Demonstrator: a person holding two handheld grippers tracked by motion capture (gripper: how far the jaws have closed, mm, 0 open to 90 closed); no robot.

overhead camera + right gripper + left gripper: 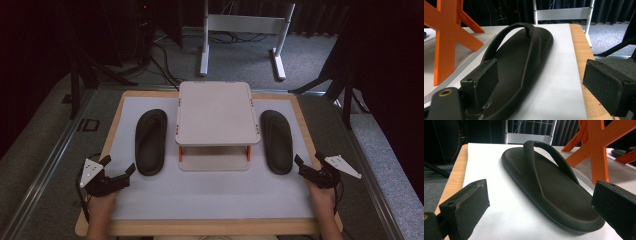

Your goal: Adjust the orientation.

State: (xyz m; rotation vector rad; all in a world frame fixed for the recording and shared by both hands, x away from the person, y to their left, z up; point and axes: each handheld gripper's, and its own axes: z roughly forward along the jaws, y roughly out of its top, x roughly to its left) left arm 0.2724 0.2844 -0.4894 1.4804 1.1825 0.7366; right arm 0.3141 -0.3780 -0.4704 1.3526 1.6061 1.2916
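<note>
At the near edge of the desk (210,200) we see the left claw (120,167) and the right claw (306,163), both spread wide and holding nothing. Just beyond each lies a black sandal, the left sandal (151,142) and the right sandal (276,141), flat on the white mat, flanking a white two-tier stand (217,112) with orange supports.
</note>
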